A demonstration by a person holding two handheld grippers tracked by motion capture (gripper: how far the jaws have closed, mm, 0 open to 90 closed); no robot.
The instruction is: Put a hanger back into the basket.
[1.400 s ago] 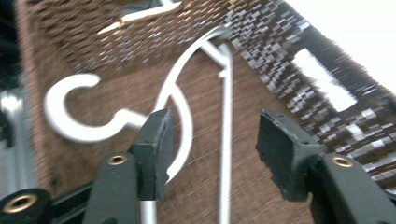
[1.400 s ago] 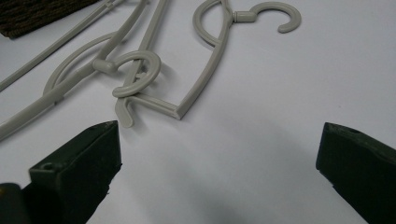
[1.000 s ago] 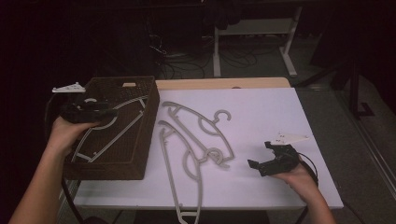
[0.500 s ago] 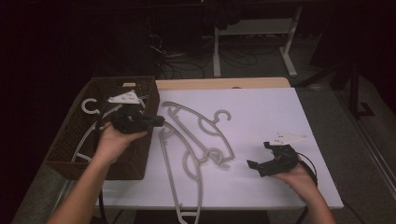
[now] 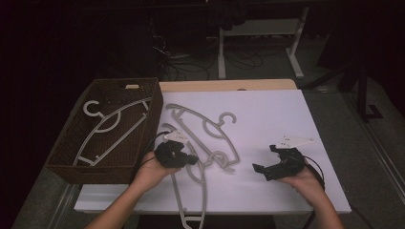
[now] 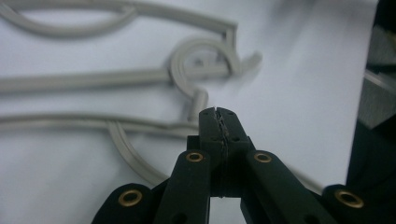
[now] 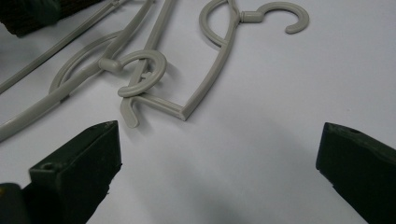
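Hangers (image 5: 200, 138) lie just ahead of closed left claw (image 6: 219, 116).

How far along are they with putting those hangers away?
One hanger already lies in the basket. Two hangers remain on the white table. The left gripper, jaws shut and empty, sits over them; the right gripper waits open beside them.

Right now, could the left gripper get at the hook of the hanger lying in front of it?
Probably yes. The left gripper sits just short of the hook on the white table, nothing between them, but its jaws are shut and must open first.
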